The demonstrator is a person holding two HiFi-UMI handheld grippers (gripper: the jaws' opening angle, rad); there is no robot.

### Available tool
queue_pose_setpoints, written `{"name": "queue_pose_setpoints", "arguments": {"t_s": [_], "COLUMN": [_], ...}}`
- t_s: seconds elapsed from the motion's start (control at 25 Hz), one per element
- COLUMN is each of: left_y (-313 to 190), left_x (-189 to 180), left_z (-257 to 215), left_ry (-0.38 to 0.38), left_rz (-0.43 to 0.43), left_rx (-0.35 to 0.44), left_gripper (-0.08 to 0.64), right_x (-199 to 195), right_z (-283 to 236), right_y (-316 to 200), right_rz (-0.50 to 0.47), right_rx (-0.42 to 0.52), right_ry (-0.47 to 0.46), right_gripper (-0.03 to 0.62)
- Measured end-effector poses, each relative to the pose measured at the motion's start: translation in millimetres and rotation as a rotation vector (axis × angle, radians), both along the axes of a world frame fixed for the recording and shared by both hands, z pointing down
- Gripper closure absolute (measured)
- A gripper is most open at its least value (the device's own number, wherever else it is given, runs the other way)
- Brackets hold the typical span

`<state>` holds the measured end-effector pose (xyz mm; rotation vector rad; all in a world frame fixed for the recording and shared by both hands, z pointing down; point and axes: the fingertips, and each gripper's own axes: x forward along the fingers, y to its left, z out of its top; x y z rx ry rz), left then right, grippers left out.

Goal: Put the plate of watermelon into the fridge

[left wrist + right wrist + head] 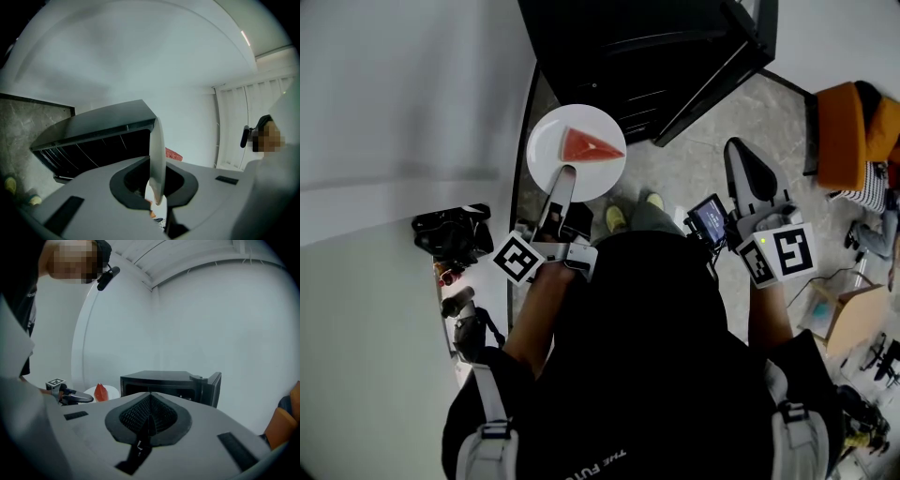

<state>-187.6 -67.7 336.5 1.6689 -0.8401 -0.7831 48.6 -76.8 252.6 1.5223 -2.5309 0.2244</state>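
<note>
We hold a two-jaw gripper in each hand at chest height. The left gripper [564, 178] [157, 199] has its jaws closed on the near rim of a white round plate [548, 150] [157, 150] [112, 391]. In the left gripper view the plate shows edge-on and stands pinched between the two pads. The marker cube [517, 258] of this gripper sits just above our left forearm.

The right gripper [737, 155] [150, 414] is held out to our right, well apart from the plate. Its jaws are pressed together with nothing between them. Its own marker cube [792, 251] faces the head camera.

The plate is carried level in the air, in front of us. A red watermelon wedge [589, 146] [174, 154] [100, 392] lies on it, on the side away from the gripped rim. The plate rests on no surface. It hangs over the grey stone floor [694, 173], just short of the fridge.

Our yellow shoes [616, 218] stand on the floor below the plate.

Beyond the plate stands a black fridge [637, 56] [93, 133] [161, 382]. Its black door [722, 80] [214, 386] is swung open on our right, and the dark interior faces us. An orange seat [853, 131] stands on the floor to the far right. A plain white wall [211, 324] rises behind the fridge.
</note>
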Motion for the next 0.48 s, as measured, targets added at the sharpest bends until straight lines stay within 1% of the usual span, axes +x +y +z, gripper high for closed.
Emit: {"name": "queue_pose_setpoints", "arguments": {"t_s": [0.48], "left_y": [-1.9], "left_x": [2.8], "left_z": [5.0], "left_ry": [0.005], "left_rz": [-0.013], "left_rx": [-0.012], "left_gripper": [0.540], "right_x": [1.3], "right_z": [2.2], "right_y": [-1.9], "right_rz": [-0.014], "right_rx": [-0.005], "right_ry": [0.009], "right_gripper": [0.583]}}
